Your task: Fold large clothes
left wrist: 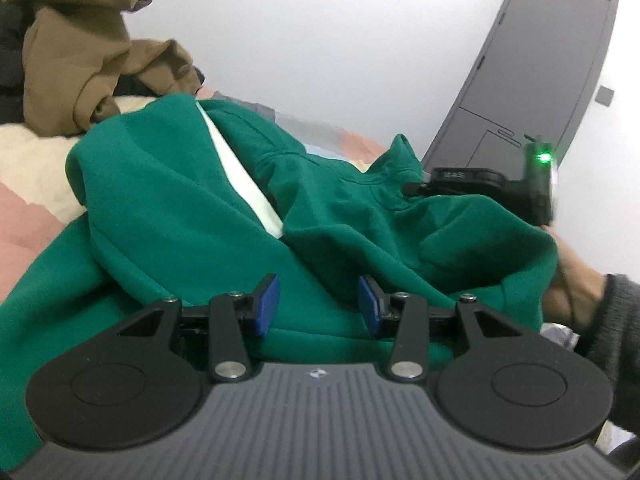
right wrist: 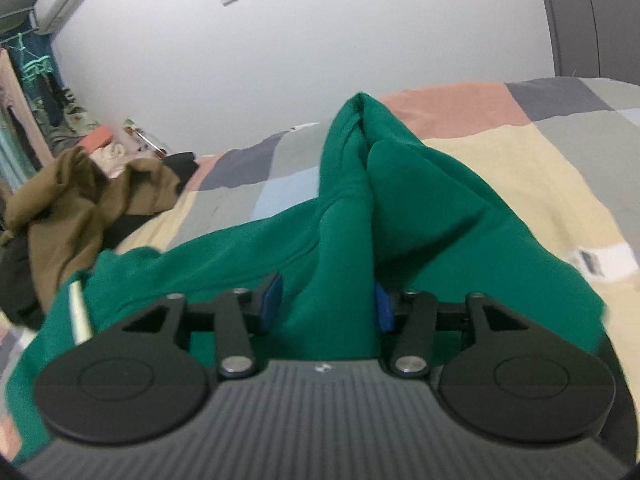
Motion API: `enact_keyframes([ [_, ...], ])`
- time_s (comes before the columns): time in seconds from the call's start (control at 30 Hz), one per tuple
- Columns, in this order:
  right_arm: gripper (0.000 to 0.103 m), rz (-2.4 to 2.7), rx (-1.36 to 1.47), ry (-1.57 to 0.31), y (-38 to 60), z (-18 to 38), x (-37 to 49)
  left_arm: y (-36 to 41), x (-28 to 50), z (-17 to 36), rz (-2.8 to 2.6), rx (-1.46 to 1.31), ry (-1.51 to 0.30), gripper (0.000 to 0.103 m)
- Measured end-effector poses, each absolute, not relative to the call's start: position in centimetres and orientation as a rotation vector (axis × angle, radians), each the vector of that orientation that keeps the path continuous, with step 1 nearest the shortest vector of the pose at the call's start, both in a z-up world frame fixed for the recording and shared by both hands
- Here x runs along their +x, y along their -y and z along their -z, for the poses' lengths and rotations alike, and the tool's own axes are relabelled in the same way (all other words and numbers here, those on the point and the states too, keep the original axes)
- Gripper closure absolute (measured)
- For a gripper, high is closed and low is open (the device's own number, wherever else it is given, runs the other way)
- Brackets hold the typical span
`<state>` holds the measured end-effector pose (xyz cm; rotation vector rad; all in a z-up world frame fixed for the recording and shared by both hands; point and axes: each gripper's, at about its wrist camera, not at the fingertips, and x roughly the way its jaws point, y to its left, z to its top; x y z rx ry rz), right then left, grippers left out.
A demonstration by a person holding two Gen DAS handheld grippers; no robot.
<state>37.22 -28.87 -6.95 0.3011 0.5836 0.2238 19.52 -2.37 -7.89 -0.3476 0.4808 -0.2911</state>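
A large green garment with a white stripe (left wrist: 240,176) lies bunched on the bed; it also shows in the right wrist view (right wrist: 400,208). My left gripper (left wrist: 318,304) is open, its blue pads (left wrist: 267,305) just above a fold of the green cloth. My right gripper (right wrist: 326,302) is open with a thick ridge of green cloth between its blue pads (right wrist: 384,308). The right gripper also shows in the left wrist view (left wrist: 416,189), at the garment's far right edge, held by a hand.
A brown garment (left wrist: 80,56) is heaped at the left; it also shows in the right wrist view (right wrist: 80,196) beside dark clothes. The patchwork bedspread (right wrist: 540,152) spreads to the right. A grey door (left wrist: 540,80) stands behind. A clothes rack (right wrist: 28,92) is far left.
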Motion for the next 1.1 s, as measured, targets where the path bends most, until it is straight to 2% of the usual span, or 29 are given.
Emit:
enact_keyframes([
  [0.33, 0.051, -0.361, 0.41, -0.573, 27.1, 4.0, 24.4, 3.0, 17.7, 6.6, 0.268, -0.309, -0.446, 0.054],
  [0.5, 0.054, -0.399, 0.276, -0.513, 23.5, 3.7, 20.2, 3.2, 16.8, 5.9, 0.295, -0.304, -0.433, 0.054],
  [0.53, 0.053, -0.408, 0.272, -0.524, 22.9, 4.1, 19.9, 3.1, 16.7, 5.9, 0.301, -0.317, -0.436, 0.054],
  [0.67, 0.067, -0.406, 0.277, -0.628, 21.9, 6.5, 20.5, 3.1, 16.6, 5.9, 0.336, -0.357, -0.448, 0.054],
  [0.77, 0.068, -0.42, 0.277, -0.696, 21.3, 8.3, 21.0, 3.6, 17.0, 6.5, 0.362, -0.372, -0.477, 0.054],
  [0.87, 0.069, -0.419, 0.209, -0.684, 20.3, 8.7, 20.4, 4.3, 17.8, 7.5, 0.375, -0.352, -0.503, 0.054],
  [1.1, 0.07, -0.417, 0.265, -0.699, 21.0, 9.0, 20.5, 4.4, 19.6, 9.2, 0.389, -0.422, -0.56, 0.054],
])
